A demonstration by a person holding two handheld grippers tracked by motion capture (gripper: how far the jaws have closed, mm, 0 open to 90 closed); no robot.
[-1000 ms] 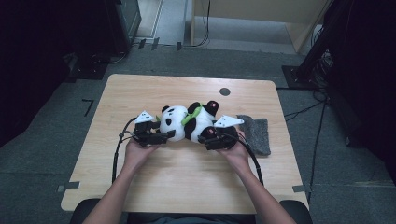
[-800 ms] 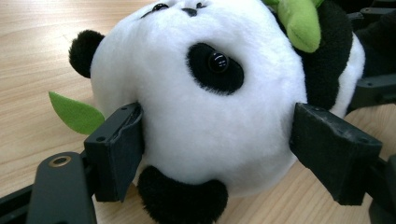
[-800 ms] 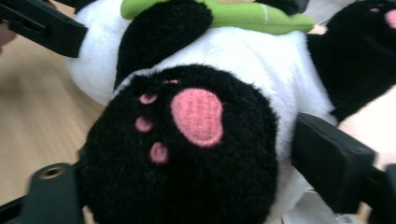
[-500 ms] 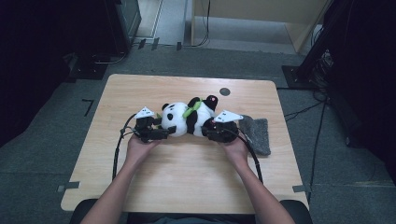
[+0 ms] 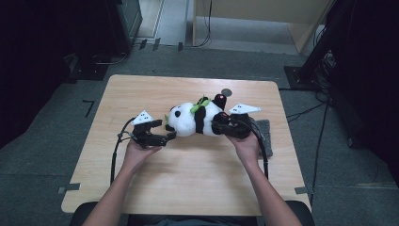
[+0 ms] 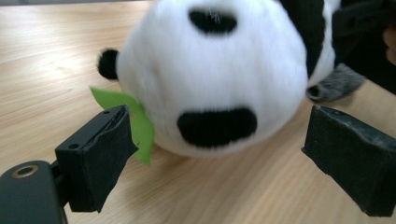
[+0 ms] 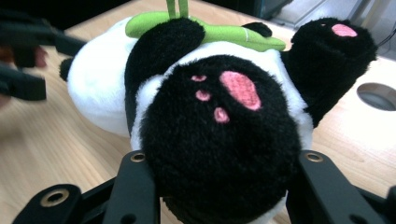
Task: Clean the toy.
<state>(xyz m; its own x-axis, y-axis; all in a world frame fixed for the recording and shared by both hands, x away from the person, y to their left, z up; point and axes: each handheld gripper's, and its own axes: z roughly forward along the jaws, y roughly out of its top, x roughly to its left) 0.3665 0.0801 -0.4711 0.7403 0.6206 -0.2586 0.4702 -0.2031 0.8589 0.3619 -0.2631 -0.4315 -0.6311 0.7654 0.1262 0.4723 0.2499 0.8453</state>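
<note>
A black-and-white panda plush point(image 5: 194, 120) with a green bamboo sprig point(image 5: 201, 103) lies on its back on the wooden table point(image 5: 188, 179). My right gripper point(image 5: 217, 126) has just been closing and is shut on the panda's black foot point(image 7: 219, 154), jaws pressing both its sides. My left gripper point(image 5: 168, 137) has just been opening; it stands open at the head end. In the left gripper view the pads point(image 6: 100, 154) are wide apart, with the white head point(image 6: 210, 79) and a green leaf point(image 6: 142, 130) just beyond them, untouched.
A grey cloth point(image 5: 266, 134) lies on the table right of my right hand. A round cable hole point(image 5: 227, 92) sits near the far edge. Cables trail from both grippers over the table's near half. Dark equipment stands on the floor around the table.
The right gripper closed on the panda's foot and rose slightly, shifting the plush a little right. The left gripper's jaws spread and came off the head; that hand stayed put.
</note>
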